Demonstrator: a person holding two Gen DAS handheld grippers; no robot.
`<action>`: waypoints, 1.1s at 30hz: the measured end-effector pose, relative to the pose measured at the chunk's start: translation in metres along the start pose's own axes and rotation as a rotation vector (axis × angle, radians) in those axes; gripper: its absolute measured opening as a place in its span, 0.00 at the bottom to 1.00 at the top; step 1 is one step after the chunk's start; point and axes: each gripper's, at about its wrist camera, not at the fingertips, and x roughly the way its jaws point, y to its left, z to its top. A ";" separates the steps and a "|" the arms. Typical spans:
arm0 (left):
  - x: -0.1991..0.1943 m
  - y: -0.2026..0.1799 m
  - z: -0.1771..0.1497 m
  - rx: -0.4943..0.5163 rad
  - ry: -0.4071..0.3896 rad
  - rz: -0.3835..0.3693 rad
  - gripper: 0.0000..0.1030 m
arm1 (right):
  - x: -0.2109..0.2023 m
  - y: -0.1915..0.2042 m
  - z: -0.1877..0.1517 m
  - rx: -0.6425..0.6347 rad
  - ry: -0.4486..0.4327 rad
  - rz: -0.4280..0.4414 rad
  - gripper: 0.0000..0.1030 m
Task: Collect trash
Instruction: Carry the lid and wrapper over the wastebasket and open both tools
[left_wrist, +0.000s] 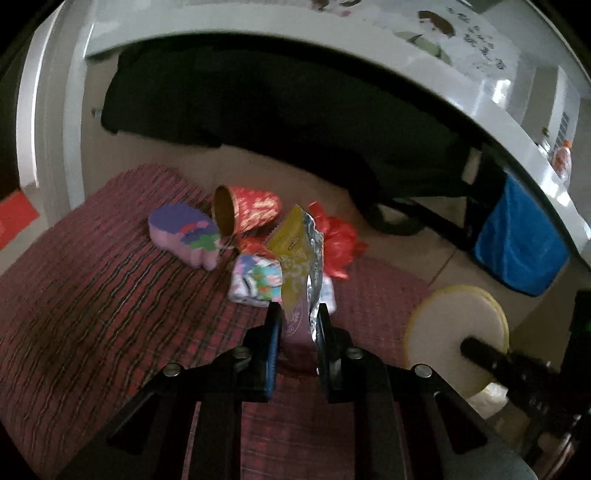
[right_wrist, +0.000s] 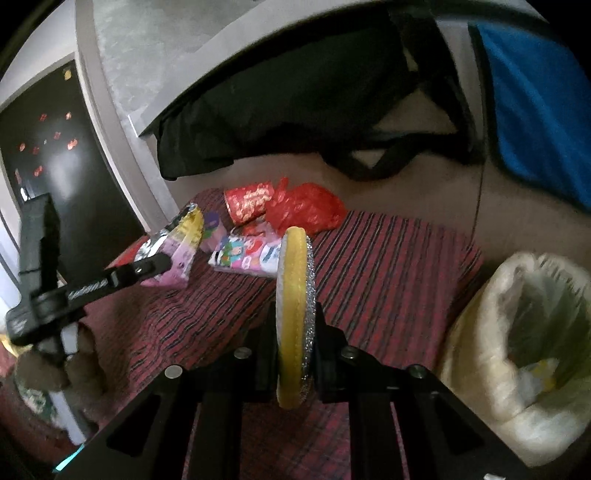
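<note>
- Foil snack packet (left_wrist: 300, 266), yellow and purple, torn open: clamped between the fingers of the left gripper (left_wrist: 295, 317), lifted above the red striped mat (left_wrist: 110, 280).
- Round yellow scouring pad (right_wrist: 295, 314), silver-faced: pinched on edge by the right gripper (right_wrist: 295, 314).
- Remaining on mat, far side: red paper cup (left_wrist: 247, 212) on its side, red plastic bag (left_wrist: 338, 238), cartoon-print tissue pack (left_wrist: 255, 280), purple sponge-like block (left_wrist: 184, 236).
- Bin with pale liner (right_wrist: 517, 350): near right, beside the mat.
- Step judged: both items picked, carrying under way. Next calls for swinging right over the bin and releasing.
</note>
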 end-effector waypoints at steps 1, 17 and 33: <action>-0.004 -0.012 -0.001 0.026 -0.022 0.013 0.18 | -0.006 -0.002 0.003 -0.010 -0.012 -0.010 0.13; -0.013 -0.147 -0.008 0.190 -0.096 -0.103 0.18 | -0.087 -0.070 0.033 0.008 -0.171 -0.160 0.13; 0.006 -0.229 -0.002 0.320 -0.140 -0.191 0.18 | -0.134 -0.125 0.017 0.110 -0.285 -0.273 0.13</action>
